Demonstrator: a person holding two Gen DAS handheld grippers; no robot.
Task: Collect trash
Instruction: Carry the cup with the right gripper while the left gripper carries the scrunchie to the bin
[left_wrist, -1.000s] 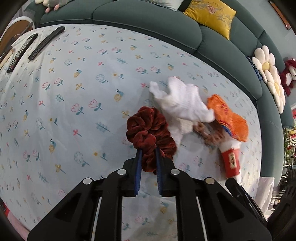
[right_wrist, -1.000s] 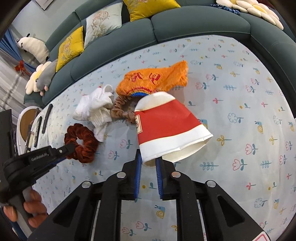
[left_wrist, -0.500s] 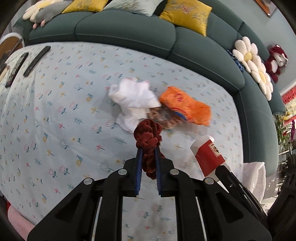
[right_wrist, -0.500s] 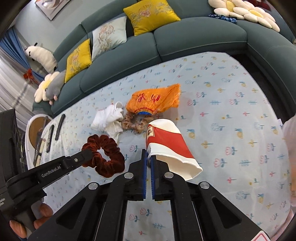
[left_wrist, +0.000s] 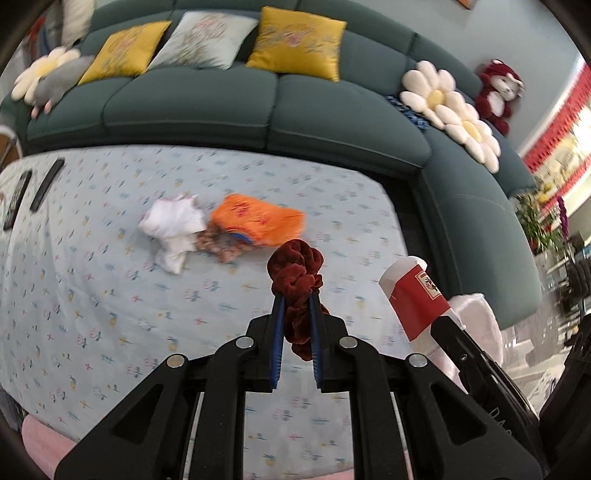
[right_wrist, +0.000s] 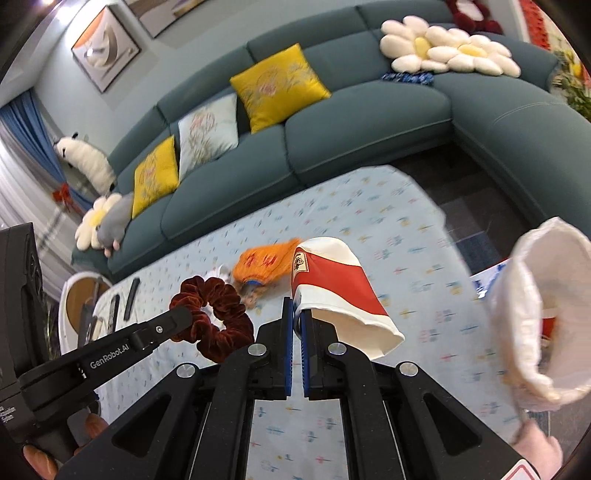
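My left gripper (left_wrist: 296, 295) is shut on a dark red velvet scrunchie (left_wrist: 295, 273) and holds it in the air above the flowered tablecloth (left_wrist: 110, 295). My right gripper (right_wrist: 296, 301) is shut on the rim of a red and white paper cup (right_wrist: 332, 284), lifted off the table and lying on its side. The cup (left_wrist: 413, 291) also shows at the right of the left wrist view. On the cloth lie a crumpled white tissue (left_wrist: 171, 225), an orange wrapper (left_wrist: 255, 218) and a brownish scrunchie (left_wrist: 218, 245). A white-lined bin (right_wrist: 543, 317) stands open at the table's right.
A teal corner sofa (left_wrist: 221, 107) with yellow and pale cushions wraps the far and right sides of the table. Two remote controls (left_wrist: 46, 184) lie at the table's far left. A small round side table (right_wrist: 74, 306) stands beyond them. A hand (right_wrist: 37, 450) grips the left tool.
Both grippers rose off the table and swung right, carrying the scrunchie and the cup. The right jaws pinched tight on the cup's rim. The white bin has come into the right wrist view.
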